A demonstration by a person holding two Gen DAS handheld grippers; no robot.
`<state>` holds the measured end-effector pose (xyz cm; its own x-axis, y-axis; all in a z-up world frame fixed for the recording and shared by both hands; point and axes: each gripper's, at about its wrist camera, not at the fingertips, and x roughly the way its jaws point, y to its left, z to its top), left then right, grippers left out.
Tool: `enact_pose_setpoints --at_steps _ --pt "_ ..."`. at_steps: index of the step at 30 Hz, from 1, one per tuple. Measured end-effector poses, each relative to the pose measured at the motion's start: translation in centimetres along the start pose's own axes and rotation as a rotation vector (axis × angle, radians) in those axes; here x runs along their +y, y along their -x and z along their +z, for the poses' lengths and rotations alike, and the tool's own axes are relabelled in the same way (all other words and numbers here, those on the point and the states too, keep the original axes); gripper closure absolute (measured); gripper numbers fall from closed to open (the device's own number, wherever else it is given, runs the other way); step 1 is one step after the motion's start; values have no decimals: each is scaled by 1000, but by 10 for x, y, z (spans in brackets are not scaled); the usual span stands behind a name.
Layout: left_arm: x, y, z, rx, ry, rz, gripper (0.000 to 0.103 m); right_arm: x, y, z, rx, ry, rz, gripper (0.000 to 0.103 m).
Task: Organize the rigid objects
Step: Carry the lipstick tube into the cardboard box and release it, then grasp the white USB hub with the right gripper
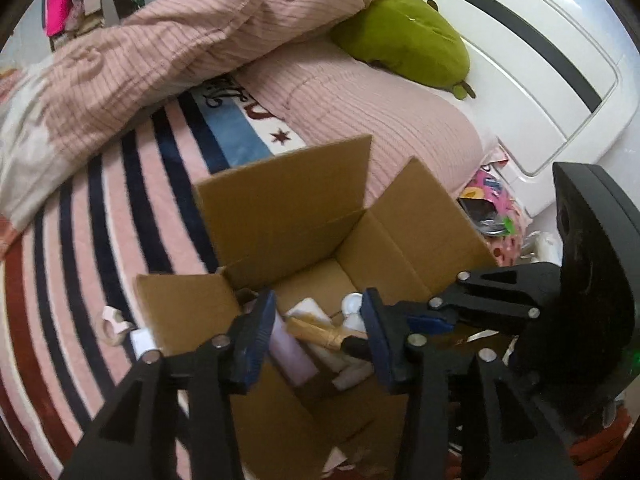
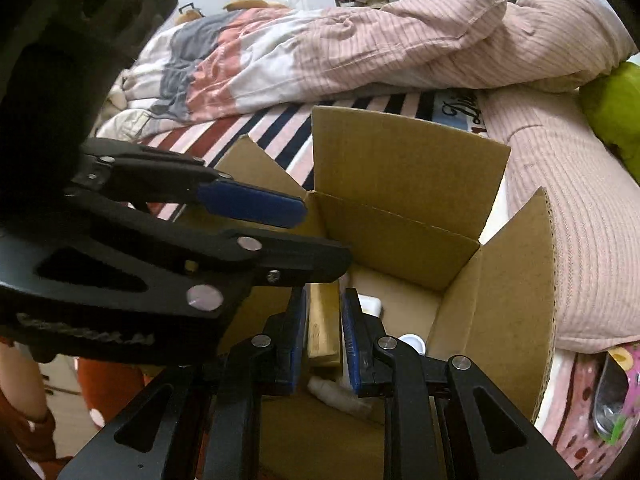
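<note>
Packing step: right gripper (image 2: 324, 344) clenching wooden block (image 2: 323, 326) over open cardboard box (image 2: 404, 184) on bed; left gripper (image 1: 316, 336) released, empty. Next: releasing block inside.

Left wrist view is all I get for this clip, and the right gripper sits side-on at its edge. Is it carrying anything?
Observer: Yes. Its own camera shows the right gripper shut on a wooden piece, above the open cardboard box.
Operator: Is any part of the person visible?
Observer: What looks like a reddish sleeve, in the lower left corner of the right wrist view.
Operator: What lies beyond the pink quilt?
Observer: A grey, orange and white duvet, bunched on the bed.
</note>
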<state>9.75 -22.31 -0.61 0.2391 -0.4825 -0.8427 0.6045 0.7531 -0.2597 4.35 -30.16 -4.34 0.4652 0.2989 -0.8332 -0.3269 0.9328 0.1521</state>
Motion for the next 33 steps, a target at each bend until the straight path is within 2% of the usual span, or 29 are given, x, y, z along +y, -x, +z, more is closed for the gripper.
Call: enact_pose_setpoints --at_steps 6,10,14,18,20,22,26,28,30,33 --pt "24 50 -17 -123 25 72 43 11 9 5 -29 17 -24 89" --pt "60 99 -44 -228 93 125 35 43 24 18 -133 81 8 89" --pt "98 139 -80 -293 154 200 33 94 27 26 -185 180 100 76" --pt "141 157 -123 -314 229 279 32 147 5 31 -163 282 141 73" --pt "157 157 -141 -311 255 297 32 165 -11 30 -136 301 160 67" --pt "174 153 -162 -307 280 304 32 182 -38 26 -100 324 158 66" --pt "195 138 -192 -294 323 280 32 190 -94 17 -34 304 84 63" --pt "201 129 -203 -279 335 279 32 186 -121 15 -16 278 9 55" --pt "206 123 -213 -269 346 280 32 174 -145 13 -14 241 -85 43" --pt "210 118 -224 -263 363 269 32 152 -165 15 -32 195 -204 41"
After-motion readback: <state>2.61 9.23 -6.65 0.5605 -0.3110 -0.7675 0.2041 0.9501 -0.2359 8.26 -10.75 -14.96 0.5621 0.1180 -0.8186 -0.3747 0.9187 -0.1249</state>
